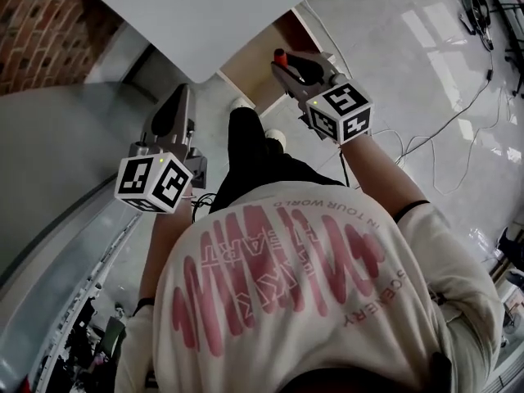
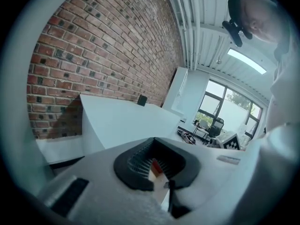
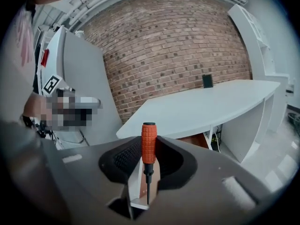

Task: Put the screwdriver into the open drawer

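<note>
Screwdriver (image 3: pixel 148 144), orange handle upright, sits clenched in the right claw (image 1: pixel 284 65) by the open drawer (image 1: pixel 255 76) under the white desk (image 1: pixel 205 15), upper centre of frame. Best practice is probably to lower it inside the wooden walls before releasing. Left claw (image 1: pixel 180 97) hangs empty, slightly parted.

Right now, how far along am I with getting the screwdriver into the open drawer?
Done: the drawer under the white desk stands open, and the screwdriver is picked up. In hand: the right hand-held gripper clamps it, orange handle forward, and holds it out above the drawer. Left: lower it inside and let go; the screwdriver is not in the drawer yet.
</note>
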The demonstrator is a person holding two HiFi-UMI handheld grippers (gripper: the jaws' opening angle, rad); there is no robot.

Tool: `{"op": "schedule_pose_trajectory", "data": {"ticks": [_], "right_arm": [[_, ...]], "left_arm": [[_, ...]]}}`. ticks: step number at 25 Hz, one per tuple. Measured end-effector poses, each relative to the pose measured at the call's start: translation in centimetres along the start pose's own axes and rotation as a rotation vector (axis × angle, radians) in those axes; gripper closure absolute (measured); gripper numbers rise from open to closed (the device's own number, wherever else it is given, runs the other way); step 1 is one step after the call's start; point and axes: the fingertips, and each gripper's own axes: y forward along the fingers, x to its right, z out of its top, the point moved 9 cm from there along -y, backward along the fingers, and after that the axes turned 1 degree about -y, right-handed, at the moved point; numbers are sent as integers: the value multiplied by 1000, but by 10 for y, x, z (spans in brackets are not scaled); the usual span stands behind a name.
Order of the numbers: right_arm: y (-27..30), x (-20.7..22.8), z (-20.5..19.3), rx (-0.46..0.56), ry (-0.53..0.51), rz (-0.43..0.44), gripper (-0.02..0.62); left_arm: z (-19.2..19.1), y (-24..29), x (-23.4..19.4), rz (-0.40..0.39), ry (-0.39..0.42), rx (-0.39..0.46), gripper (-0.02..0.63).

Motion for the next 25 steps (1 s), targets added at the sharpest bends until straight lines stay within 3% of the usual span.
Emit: {"op": "schedule_pose_trajectory", "data": {"ticks": [8,15,25], "right_arm": [[45,4,-22,-173,-143,90,488],[81,-9,-51,-341,-432,256,488],[136,-3,-78,-514,-717,415,488]], "left_arm": [[22,33,-29,-8,2,-8,604],[23,29,-51,51,-10,-12,604],[7,16,-86,130,-67,-14,604]]}}
